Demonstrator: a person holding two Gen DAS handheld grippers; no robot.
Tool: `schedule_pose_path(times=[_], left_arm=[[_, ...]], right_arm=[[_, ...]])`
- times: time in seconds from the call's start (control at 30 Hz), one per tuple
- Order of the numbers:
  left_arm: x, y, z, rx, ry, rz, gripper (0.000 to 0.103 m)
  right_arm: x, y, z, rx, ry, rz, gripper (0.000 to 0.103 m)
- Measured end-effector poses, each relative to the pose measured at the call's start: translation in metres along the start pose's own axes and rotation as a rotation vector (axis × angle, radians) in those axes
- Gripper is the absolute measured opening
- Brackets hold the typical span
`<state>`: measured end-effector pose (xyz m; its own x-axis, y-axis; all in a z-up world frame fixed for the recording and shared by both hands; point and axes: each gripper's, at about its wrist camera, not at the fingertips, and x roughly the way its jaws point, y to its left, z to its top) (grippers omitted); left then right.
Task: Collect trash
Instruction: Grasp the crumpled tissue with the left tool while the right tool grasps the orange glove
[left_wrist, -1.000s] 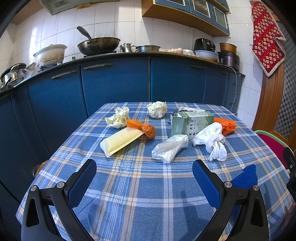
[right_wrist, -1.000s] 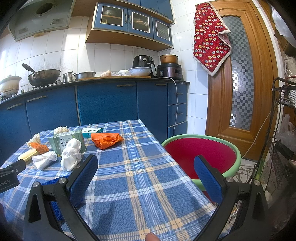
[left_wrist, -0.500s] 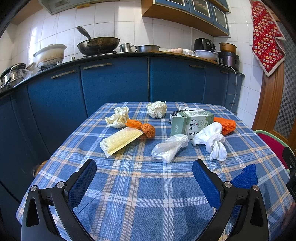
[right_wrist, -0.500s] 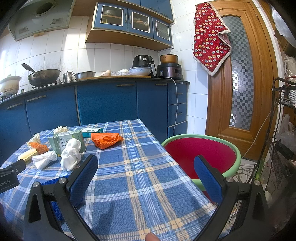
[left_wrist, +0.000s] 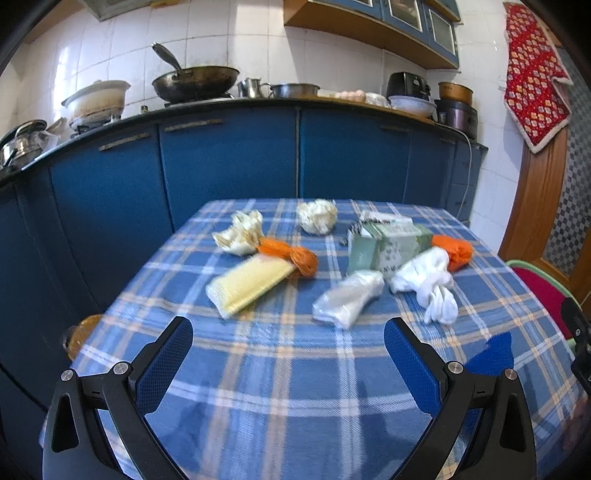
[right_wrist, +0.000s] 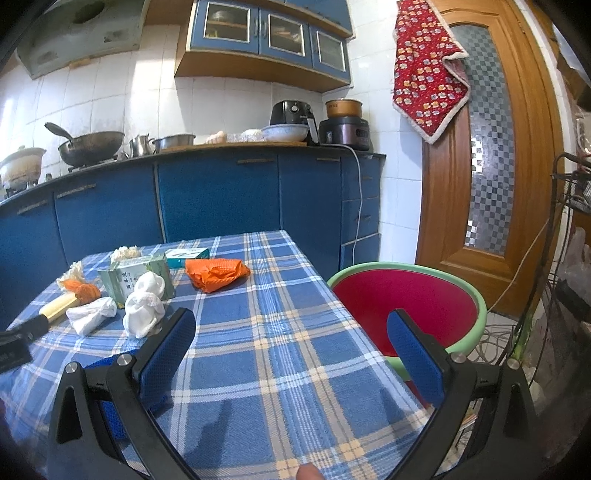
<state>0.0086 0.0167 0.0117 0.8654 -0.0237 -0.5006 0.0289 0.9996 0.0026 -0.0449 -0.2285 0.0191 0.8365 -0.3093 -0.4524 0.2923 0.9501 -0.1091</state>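
Trash lies scattered on the blue plaid table (left_wrist: 295, 387). From the left there are crumpled paper (left_wrist: 238, 234), an orange net (left_wrist: 291, 254) and a yellow pack (left_wrist: 249, 284). Further right are a paper ball (left_wrist: 317, 216), a clear plastic bag (left_wrist: 349, 297), a green carton (left_wrist: 388, 245), a white cloth (left_wrist: 428, 284) and an orange bag (left_wrist: 452, 251). My left gripper (left_wrist: 288, 354) is open and holds nothing, short of the plastic bag. My right gripper (right_wrist: 291, 339) is open over the table's right edge (right_wrist: 369, 332), beside the red basin (right_wrist: 472, 295).
The red basin with a green rim sits low, off the table's right side. A small teal box (right_wrist: 186, 253) lies behind the carton (right_wrist: 135, 277). Something blue and textured (left_wrist: 495, 354) rests near the front right. Blue cabinets (left_wrist: 229, 166) stand behind the table, and a wooden door (right_wrist: 491, 184) at right.
The left view has gone slightly blurred and shifted a little, so that gripper moves. In the right view the scene sits a bit higher. Both grippers remain open; nothing on the table has moved.
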Motion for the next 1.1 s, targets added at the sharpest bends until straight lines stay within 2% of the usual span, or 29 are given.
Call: schedule_pose_path(times=[0.3, 0.47, 0.63, 0.87, 1.1], left_arm=[[-0.001, 0.025, 0.047, 0.059, -0.011, 0.026, 0.103], [0.011, 0.036, 0.076, 0.082, 0.01, 0.02, 0.103], [0.041, 0.047, 0.093, 0.082, 0.062, 0.02, 0.103], [0.096, 0.063, 0.1, 0.025, 0.161, -0.011, 0.102], [0.155, 0.069, 0.102, 0.0, 0.288, -0.066, 0.092]], right_arm=[[0.012, 0.003, 0.041, -0.007, 0.069, 0.061, 0.102], [0.03, 0.01, 0.063, 0.007, 0.157, 0.124, 0.102], [0.056, 0.021, 0.081, 0.024, 0.237, 0.175, 0.102], [0.099, 0.043, 0.087, 0.0, 0.328, 0.168, 0.102], [0.148, 0.057, 0.079, 0.02, 0.455, 0.145, 0.102]])
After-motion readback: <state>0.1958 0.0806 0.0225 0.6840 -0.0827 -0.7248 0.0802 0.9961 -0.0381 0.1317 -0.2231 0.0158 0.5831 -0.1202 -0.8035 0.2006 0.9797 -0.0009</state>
